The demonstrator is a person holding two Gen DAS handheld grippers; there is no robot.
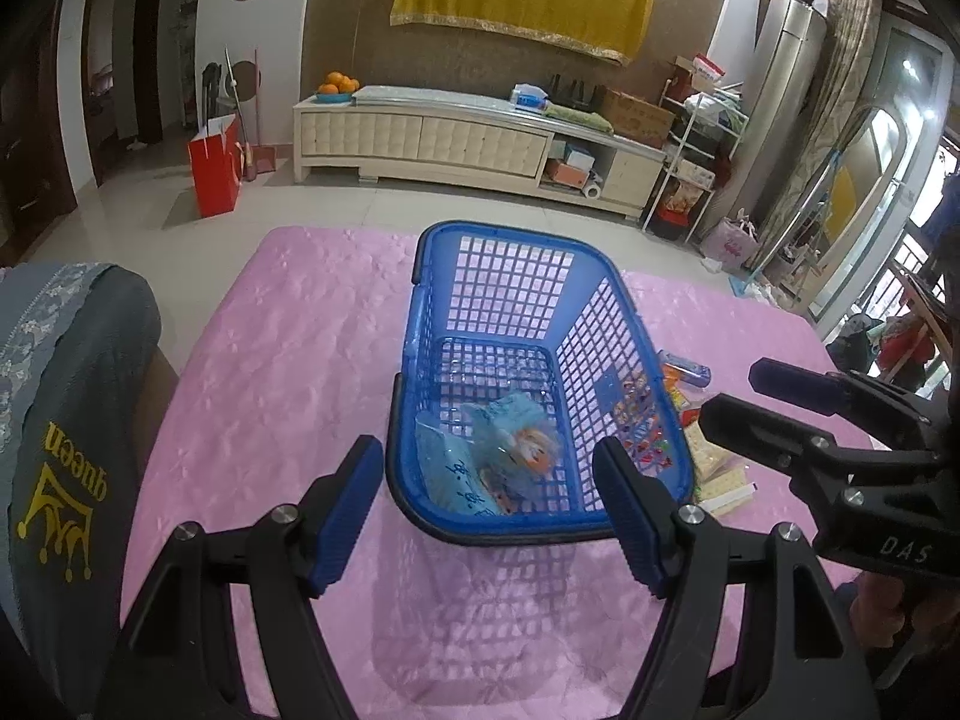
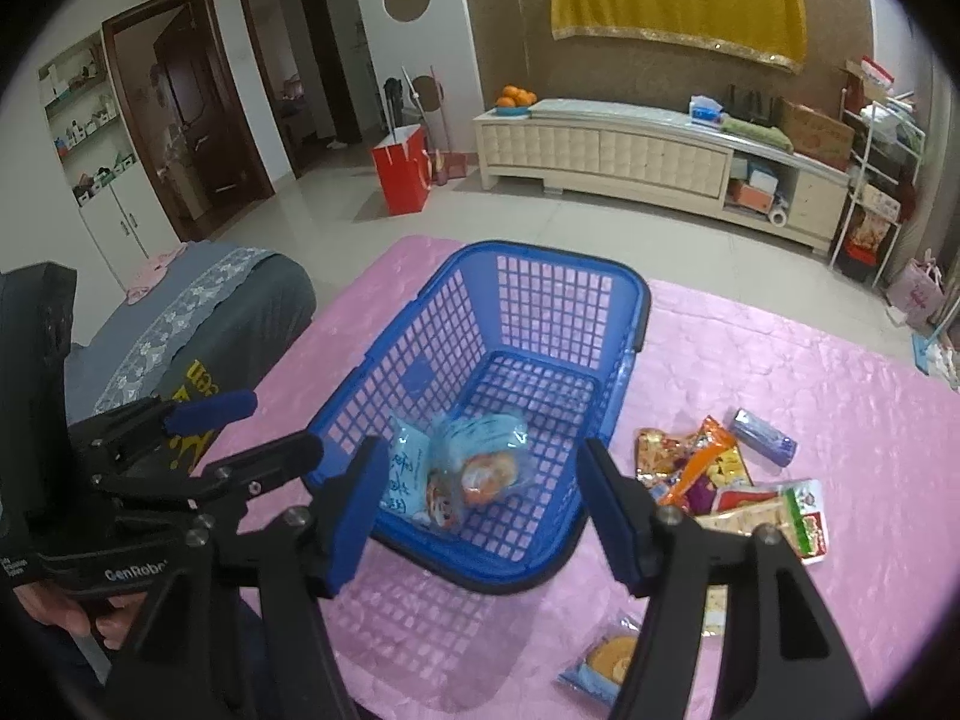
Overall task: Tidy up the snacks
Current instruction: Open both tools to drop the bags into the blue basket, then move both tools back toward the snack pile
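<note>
Blue plastic lattice basket (image 2: pixel 498 360) sits mid-table on the pink quilted tablecloth (image 2: pixel 780 360), and inside, at its near end, lie pale blue snack packets (image 2: pixel 474 462), one showing an orange cake. More bright snack packets (image 2: pixel 732 480) lie loose on the cloth just beside the basket's right wall. Left gripper (image 1: pixel 489 516) gapes wide, empty; right gripper (image 2: pixel 480 507) wide too, nothing between its jaws. "GenRobo" and "DAS" read on the tools; "queen" on the grey chair cover (image 1: pixel 66 420).
</note>
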